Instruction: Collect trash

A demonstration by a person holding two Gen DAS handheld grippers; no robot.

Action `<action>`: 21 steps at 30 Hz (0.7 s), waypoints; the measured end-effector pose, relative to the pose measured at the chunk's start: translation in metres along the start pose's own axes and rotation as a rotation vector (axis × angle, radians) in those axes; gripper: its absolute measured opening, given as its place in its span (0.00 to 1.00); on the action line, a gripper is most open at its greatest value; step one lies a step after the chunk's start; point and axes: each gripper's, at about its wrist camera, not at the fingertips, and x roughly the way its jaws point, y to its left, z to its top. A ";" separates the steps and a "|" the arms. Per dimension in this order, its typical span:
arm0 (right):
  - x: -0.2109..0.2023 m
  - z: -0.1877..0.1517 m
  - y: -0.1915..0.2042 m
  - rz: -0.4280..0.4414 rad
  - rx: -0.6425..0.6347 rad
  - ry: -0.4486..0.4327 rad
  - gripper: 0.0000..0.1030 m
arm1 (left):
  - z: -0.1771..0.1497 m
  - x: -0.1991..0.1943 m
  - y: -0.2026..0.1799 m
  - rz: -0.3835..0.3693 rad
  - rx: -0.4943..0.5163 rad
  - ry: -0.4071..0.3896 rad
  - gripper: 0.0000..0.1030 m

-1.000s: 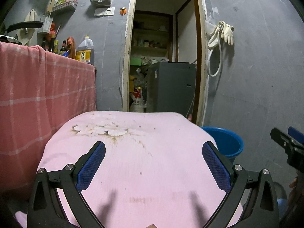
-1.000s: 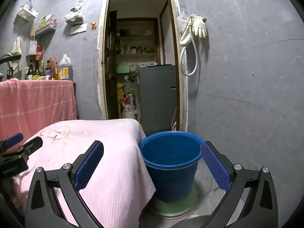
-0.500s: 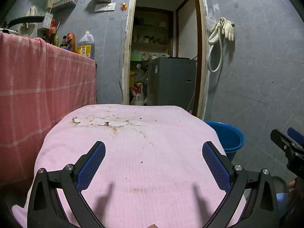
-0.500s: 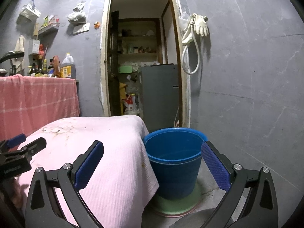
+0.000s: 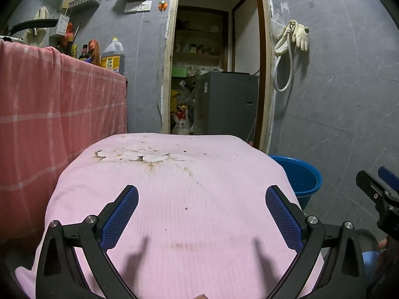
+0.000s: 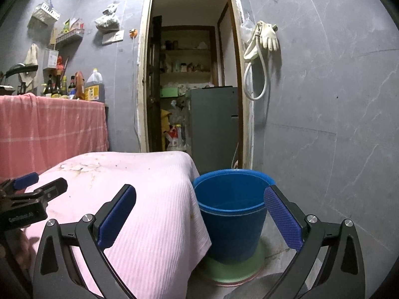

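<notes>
Left gripper (image 5: 200, 194) jaws apart, lower centre, over pink cloth (image 5: 174, 186). Right gripper (image 6: 199, 196) jaws apart, empty; blue bucket (image 6: 232, 214) centre, contents unclear.

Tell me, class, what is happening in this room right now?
A person holds two grippers over a table draped in a pink cloth. The left gripper and the right gripper both have their jaws wide open and hold nothing. A blue bucket stands on the floor beside the table. No trash shows on the cloth.
</notes>
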 end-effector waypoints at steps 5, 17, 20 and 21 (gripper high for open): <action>0.000 -0.001 -0.002 -0.002 0.014 0.007 1.00 | 0.000 0.000 0.002 -0.002 0.003 0.000 0.97; -0.002 -0.001 -0.005 0.005 0.031 0.007 1.00 | 0.000 0.001 0.004 -0.006 0.002 0.003 0.97; -0.002 -0.002 -0.005 0.006 0.032 0.008 1.00 | 0.000 0.000 0.004 -0.006 0.001 0.001 0.97; -0.002 -0.002 -0.005 0.005 0.032 0.007 1.00 | 0.000 0.000 0.004 -0.008 0.002 0.002 0.97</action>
